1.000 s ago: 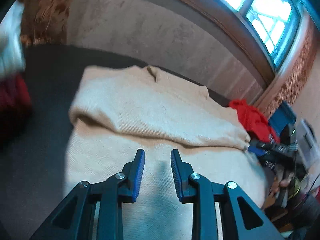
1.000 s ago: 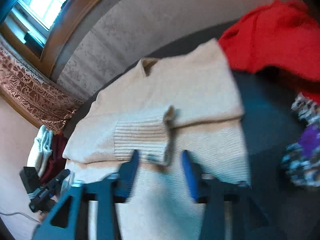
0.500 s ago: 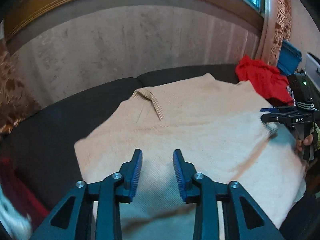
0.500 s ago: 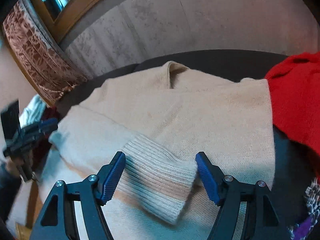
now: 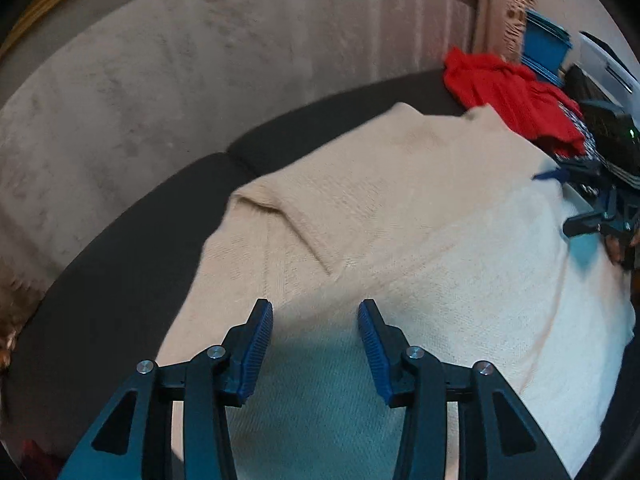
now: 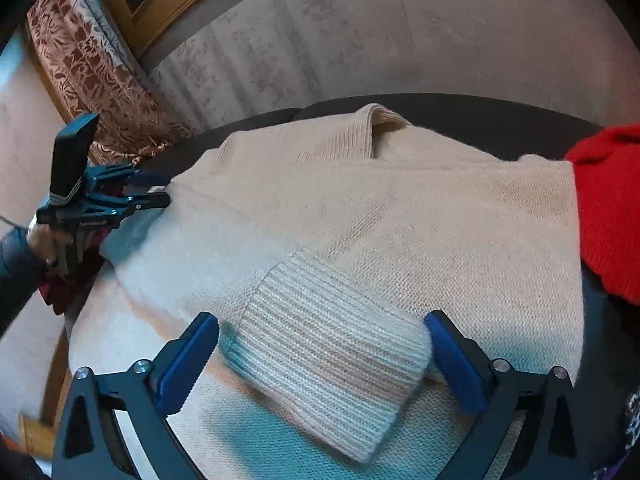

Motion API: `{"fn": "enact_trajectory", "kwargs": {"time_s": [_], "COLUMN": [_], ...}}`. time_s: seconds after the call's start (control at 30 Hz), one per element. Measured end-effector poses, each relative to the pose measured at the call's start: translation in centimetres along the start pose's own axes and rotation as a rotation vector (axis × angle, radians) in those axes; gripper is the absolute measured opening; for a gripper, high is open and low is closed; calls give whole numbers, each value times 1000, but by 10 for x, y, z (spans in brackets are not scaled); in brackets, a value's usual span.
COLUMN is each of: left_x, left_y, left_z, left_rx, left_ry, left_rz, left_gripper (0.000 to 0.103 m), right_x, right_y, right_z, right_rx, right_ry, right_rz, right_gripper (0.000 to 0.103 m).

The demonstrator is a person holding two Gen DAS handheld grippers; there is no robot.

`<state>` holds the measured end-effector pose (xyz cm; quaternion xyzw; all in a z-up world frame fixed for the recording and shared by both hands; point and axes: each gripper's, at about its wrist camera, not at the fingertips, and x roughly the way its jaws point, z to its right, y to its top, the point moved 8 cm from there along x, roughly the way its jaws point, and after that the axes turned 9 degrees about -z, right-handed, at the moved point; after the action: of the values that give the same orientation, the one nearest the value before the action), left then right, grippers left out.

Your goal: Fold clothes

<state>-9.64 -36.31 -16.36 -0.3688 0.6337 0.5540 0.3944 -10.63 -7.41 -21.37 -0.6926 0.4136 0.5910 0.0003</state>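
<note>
the cream sweater [image 6: 400, 208] lies spread on the dark sofa seat [image 5: 132, 240], collar toward the backrest, with one sleeve folded across its front so that the ribbed cuff [image 6: 328, 364] rests on the body of the garment. a second ago that cuff sat close between the jaws of the right gripper [image 6: 320, 360]; those jaws have just been opening and now stand wide, one either side of the cuff, neither pad pressing it, so the sleeve is released and lying where it was put. the left gripper [image 5: 314, 344] has swung across the sweater, and its view now takes in the folded shoulder edge; its jaws have just been opening too and are apart with only the flat knit beneath them, nothing grasped. judging by this, the sleeve fold looks done and both hands are free for the next fold, probably of the body. beside the sweater on the right lies a red garment [image 6: 608, 208], unfolded and just touching its edge.
</note>
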Motion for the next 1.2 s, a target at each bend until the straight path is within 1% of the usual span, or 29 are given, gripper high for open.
{"fn": "enact_trajectory", "kwargs": {"time_s": [0.07,0.23,0.27,0.3,0.33,0.37,0.4,0.43,0.47,0.5,0.53,0.57,0.63,0.7,0.83,0.9,1.0,1.03,1.1,1.17,1.2], "left_x": [3,9,10,10,9,8,7,6,5,5,5,4,1,-7,-26,-35,-52,-54,-56,-46,-36], "left_y": [3,4,4,3,2,1,0,-1,-2,-3,-4,-5,-6,-7,-8,-8,-3,0,3,9,13], "left_z": [0,0,0,1,2,3,6,9,10,11,11,11,11,10,7,4,-7,-12,-21,-26,-33], "left_rx": [21,50,50,54,58,62,78,87,94,98,96,94,84,56,0,-31,-108,-128,-151,-171,-188], "left_ry": [0,-41,-47,-48,-48,-49,-47,-42,-33,-19,-11,-2,24,41,66,78,85,82,107,103,126], "left_rz": [-7,-37,-40,-42,-44,-46,-43,-41,-38,-35,-31,-28,-4,33,110,146,219,228,237,220,202], "left_gripper": [45,45,43,38,36,30,21,18,11,8,8,6,4,4,3,3,2,1,1,1,1], "right_x": [-1,-4,-5,-6,-8,-9,-11,-13,-15,-16,-16,-17,-20,-24,-34,-43,-56,-59,-61,-52,-47], "right_y": [0,0,1,1,0,0,-1,-2,-2,-2,-3,-3,-3,-2,5,13,27,32,41,48,52], "right_z": [1,2,3,5,7,9,11,14,17,19,21,22,23,21,10,5,2,4,11,27,34], "right_rx": [2,22,34,45,55,65,75,84,91,95,97,98,92,83,53,38,32,34,48,90,111], "right_ry": [6,19,25,25,19,12,4,-5,-16,-28,-38,-49,-77,-98,-124,-134,-143,-155,-167,-170,-171], "right_rz": [4,9,11,14,17,21,24,26,27,25,22,18,16,23,51,70,105,114,119,101,92], "right_gripper": [103,103,102,98,92,89,83,75,70,63,56,52,29,21,16,16,16,16,16,16,16]}}
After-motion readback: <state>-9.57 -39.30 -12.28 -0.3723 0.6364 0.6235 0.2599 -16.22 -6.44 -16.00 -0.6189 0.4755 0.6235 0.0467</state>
